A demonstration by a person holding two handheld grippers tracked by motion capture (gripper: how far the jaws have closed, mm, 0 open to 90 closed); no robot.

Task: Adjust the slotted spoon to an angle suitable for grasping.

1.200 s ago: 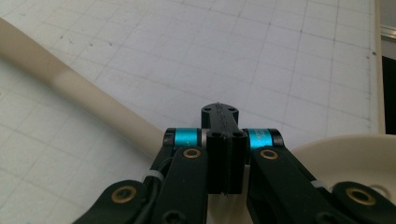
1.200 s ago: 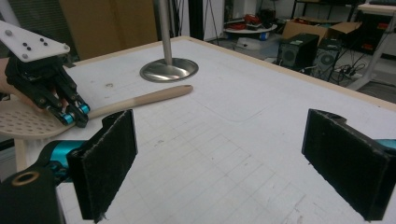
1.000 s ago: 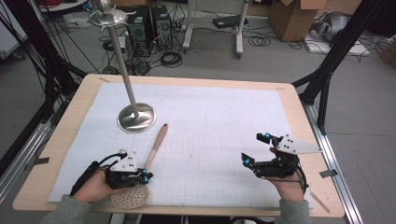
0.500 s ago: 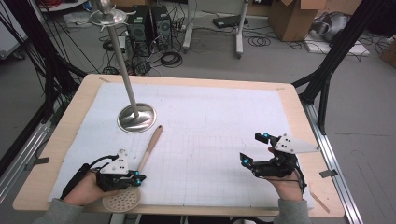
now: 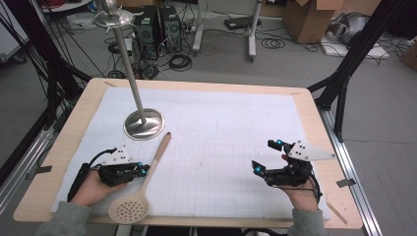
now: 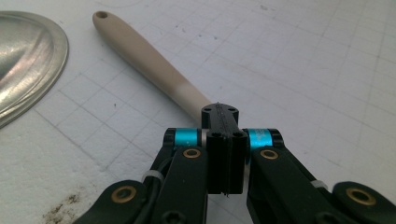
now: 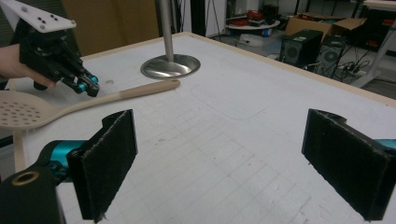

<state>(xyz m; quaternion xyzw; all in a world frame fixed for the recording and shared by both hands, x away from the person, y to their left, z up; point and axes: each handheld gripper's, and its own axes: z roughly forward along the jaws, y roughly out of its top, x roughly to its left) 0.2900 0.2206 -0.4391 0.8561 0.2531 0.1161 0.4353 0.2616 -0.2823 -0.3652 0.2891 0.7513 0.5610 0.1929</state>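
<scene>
A beige slotted spoon (image 5: 132, 208) lies on the white grid mat, its head near the front edge and its handle (image 6: 148, 60) pointing toward the metal stand's round base (image 5: 143, 124). My left gripper (image 5: 143, 169) is shut with its jaws pressed flat together. Their tips sit at the left side of the handle, with nothing between them. In the right gripper view the left gripper (image 7: 88, 87) hovers just over the spoon (image 7: 116, 95). My right gripper (image 5: 265, 156) rests at the front right, jaws wide open and empty (image 7: 224, 163).
A tall metal stand pole (image 5: 130, 73) rises from its base at the mat's back left. The white mat (image 5: 221, 128) covers the wooden table (image 5: 314, 123). Computers, cables and cardboard boxes lie on the floor beyond the table.
My left gripper has slid a little to the left and away from the front edge, alongside the spoon. The spoon's handle tip has swung slightly left. The right gripper has stayed still.
</scene>
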